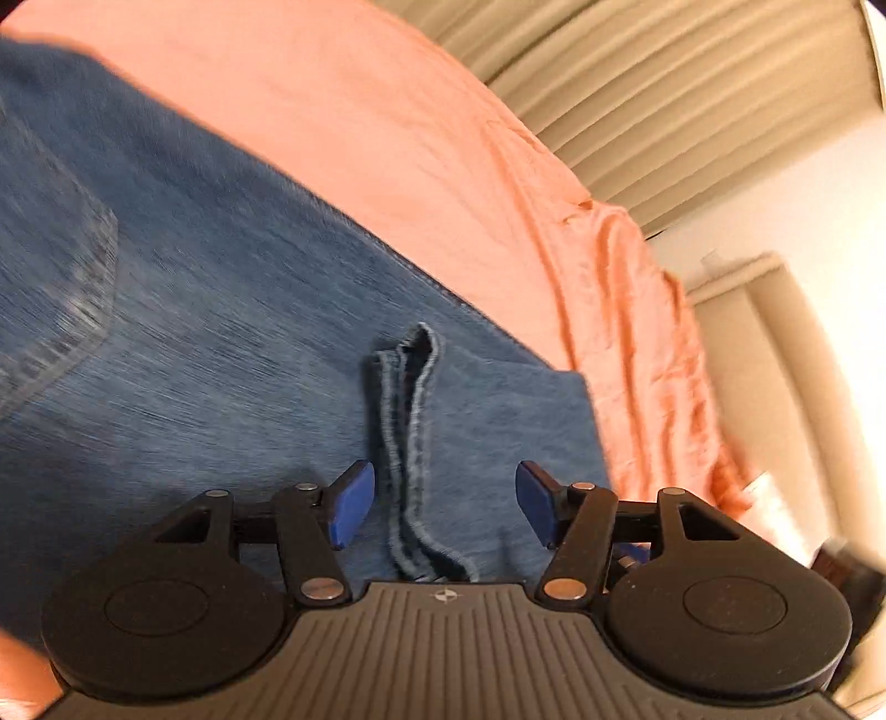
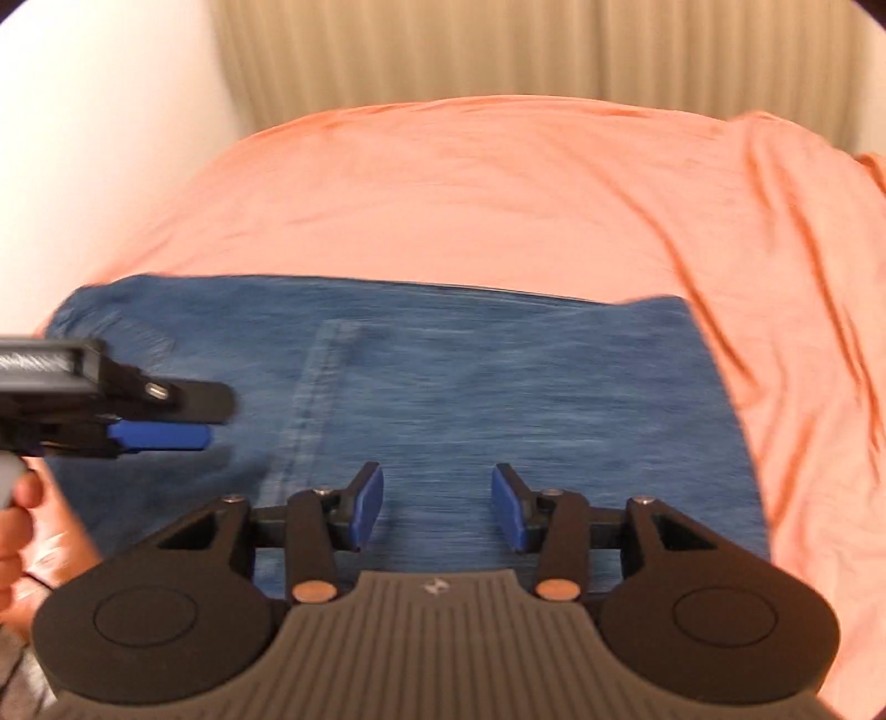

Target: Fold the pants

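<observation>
Blue denim pants (image 2: 498, 387) lie folded into a flat block on the orange sheet (image 2: 498, 194). In the right wrist view my right gripper (image 2: 437, 509) hovers open over the near part of the denim, and nothing sits between its blue pads (image 2: 368, 507). My left gripper (image 2: 219, 418) reaches in from the left over the pants, near a vertical seam (image 2: 315, 387). In the left wrist view the left gripper (image 1: 443, 504) is open, with a raised doubled hem strip (image 1: 410, 432) standing between the pads and touching neither. A back pocket (image 1: 50, 288) shows at the left.
The orange sheet (image 1: 443, 138) covers a bed and falls away at its wrinkled right edge (image 1: 664, 360). Beige pleated curtains (image 2: 498, 50) hang behind, beside a white wall (image 2: 83, 138). A person's hand (image 2: 22, 515) holds the left gripper's handle.
</observation>
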The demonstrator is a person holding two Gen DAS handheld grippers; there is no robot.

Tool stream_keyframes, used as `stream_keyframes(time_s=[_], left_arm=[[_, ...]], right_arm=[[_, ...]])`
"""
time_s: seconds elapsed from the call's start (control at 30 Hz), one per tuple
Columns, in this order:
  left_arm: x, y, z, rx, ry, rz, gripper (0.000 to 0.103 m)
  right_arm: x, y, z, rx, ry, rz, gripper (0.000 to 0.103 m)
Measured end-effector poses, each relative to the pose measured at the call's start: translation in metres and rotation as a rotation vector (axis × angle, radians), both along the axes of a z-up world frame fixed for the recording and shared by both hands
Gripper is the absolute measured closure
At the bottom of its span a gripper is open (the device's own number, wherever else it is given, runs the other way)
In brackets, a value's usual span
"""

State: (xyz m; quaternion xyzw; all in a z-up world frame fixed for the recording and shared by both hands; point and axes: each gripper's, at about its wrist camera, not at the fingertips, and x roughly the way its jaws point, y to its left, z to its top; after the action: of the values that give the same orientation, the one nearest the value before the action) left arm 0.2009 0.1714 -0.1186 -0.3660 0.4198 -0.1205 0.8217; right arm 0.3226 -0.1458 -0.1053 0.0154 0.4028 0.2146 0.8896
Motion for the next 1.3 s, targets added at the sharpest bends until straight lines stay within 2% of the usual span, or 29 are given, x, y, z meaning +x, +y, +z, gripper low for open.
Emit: stream_keyframes(time_s=[0.1,0.27,0.43,0.53,0.57,0.67,0.7,0.73,0.8,0.87,0.93,0.97,1.07,1.13,1.2,1.3], left_arm=[[0.012,0.007,-0.015,-0.076,0.033,0.007,0.033],[0.026,0.013,-0.042,-0.169,0.105,0.015,0.033],[0.044,0.004,-0.054,-0.138,0.12,-0.023,0.038],[0.057,-0.004,-0.063,-0.154,0.14,-0.049,0.055],[0.06,-0.005,-0.067,-0.155,0.153,-0.05,0.072],[0.06,-0.004,-0.071,-0.169,0.137,-0.052,0.082],[0.057,-0.004,-0.067,-0.152,0.11,-0.057,0.083],[0.054,-0.007,-0.058,-0.101,0.065,-0.066,0.084],[0.045,-0.023,-0.028,0.062,-0.081,-0.12,0.087],[0.031,-0.043,0.001,0.217,-0.264,-0.179,0.088],[0.023,-0.058,0.021,0.328,-0.398,-0.212,0.088],[0.023,-0.059,0.025,0.35,-0.425,-0.207,0.088],[0.033,-0.048,0.022,0.373,-0.405,-0.16,0.089],[0.04,-0.038,0.016,0.395,-0.322,-0.147,0.089],[0.046,-0.025,0.005,0.41,-0.203,-0.131,0.088],[0.056,-0.009,-0.017,0.309,-0.087,-0.103,0.087]], right_arm=[[0.008,-0.013,-0.011,0.016,0.029,-0.042,0.068],[0.01,-0.023,-0.02,0.02,0.029,-0.029,0.068],[0.013,-0.023,-0.036,0.016,0.021,0.002,0.068],[0.01,-0.021,-0.037,0.003,0.0,0.024,0.068],[0.009,-0.021,-0.037,-0.001,-0.005,0.029,0.068],[0.007,-0.023,-0.036,0.0,-0.011,0.036,0.068],[0.009,-0.022,-0.038,0.002,-0.01,0.038,0.068],[0.01,-0.023,-0.038,0.006,-0.011,0.038,0.068],[0.01,-0.026,-0.037,0.019,-0.01,0.031,0.068],[0.01,-0.028,-0.036,0.029,-0.012,0.025,0.067],[0.007,-0.032,-0.034,0.04,-0.021,0.021,0.066],[0.007,-0.034,-0.032,0.049,-0.022,0.017,0.066],[0.008,-0.039,-0.029,0.072,-0.009,0.01,0.065],[0.01,-0.041,-0.027,0.076,-0.001,0.008,0.065],[0.011,-0.044,-0.025,0.071,0.004,0.008,0.065],[0.018,-0.05,-0.018,0.04,-0.033,-0.008,0.066]])
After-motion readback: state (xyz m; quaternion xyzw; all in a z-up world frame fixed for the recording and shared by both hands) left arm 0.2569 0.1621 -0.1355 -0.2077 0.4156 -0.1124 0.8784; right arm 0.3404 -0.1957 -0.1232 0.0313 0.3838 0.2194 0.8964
